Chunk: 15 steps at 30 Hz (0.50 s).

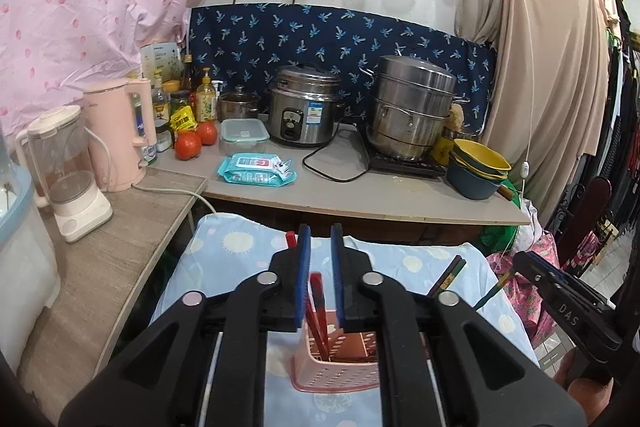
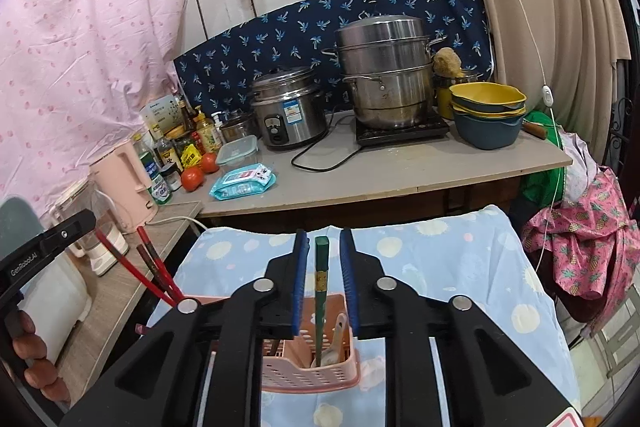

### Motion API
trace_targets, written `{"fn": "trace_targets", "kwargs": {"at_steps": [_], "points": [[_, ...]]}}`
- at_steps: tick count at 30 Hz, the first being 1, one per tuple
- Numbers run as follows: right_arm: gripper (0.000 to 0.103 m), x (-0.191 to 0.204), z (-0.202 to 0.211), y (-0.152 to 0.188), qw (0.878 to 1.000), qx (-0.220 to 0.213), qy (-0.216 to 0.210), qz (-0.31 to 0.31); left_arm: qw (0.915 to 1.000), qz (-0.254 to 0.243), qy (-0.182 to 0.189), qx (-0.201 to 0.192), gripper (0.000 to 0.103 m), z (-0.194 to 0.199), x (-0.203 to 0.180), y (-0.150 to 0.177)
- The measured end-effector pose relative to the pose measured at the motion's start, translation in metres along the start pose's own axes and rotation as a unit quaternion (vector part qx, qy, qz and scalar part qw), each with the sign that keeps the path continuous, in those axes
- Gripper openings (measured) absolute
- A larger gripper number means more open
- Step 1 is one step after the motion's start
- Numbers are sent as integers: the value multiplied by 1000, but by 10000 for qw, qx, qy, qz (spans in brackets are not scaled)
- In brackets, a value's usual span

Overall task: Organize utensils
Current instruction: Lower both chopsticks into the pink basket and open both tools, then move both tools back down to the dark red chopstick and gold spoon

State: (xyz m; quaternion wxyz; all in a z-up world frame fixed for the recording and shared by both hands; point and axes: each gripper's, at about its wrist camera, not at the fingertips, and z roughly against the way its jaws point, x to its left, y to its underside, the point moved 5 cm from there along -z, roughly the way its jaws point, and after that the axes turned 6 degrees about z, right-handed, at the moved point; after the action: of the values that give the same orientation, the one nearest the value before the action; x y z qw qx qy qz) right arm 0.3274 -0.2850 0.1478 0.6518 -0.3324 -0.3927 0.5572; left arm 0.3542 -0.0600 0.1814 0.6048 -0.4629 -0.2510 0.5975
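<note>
A: Chopsticks, red ones (image 1: 318, 311), stand in the pink basket (image 1: 340, 379) on the blue-clothed desk (image 1: 232, 247), between the left gripper's (image 1: 320, 243) fingers, which sit apart, not pressing them.

B: And the right gripper (image 2: 323, 247)? Its fingers are parted too, a green chopstick (image 2: 320, 287) upright between them, untouched, its tip down in that basket.
</note>
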Motion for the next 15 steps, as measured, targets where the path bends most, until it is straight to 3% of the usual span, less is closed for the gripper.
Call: {"fn": "trace_targets", "kwargs": {"at_steps": [1, 4, 8, 15], "points": [[23, -1, 1, 0, 10000, -16, 22, -7, 10000, 40, -11, -19, 24, 2, 2, 0], [26, -3, 9, -1, 9999, -87, 51, 21, 9999, 49, -66, -85, 29, 8, 6, 1], [31, -4, 21, 4, 9998, -169, 71, 31, 9999, 58, -103, -90, 30, 15, 12, 8], [32, -2, 43, 21, 9998, -174, -9, -39, 9998, 78, -193, 39, 30, 26, 20, 30]]}}
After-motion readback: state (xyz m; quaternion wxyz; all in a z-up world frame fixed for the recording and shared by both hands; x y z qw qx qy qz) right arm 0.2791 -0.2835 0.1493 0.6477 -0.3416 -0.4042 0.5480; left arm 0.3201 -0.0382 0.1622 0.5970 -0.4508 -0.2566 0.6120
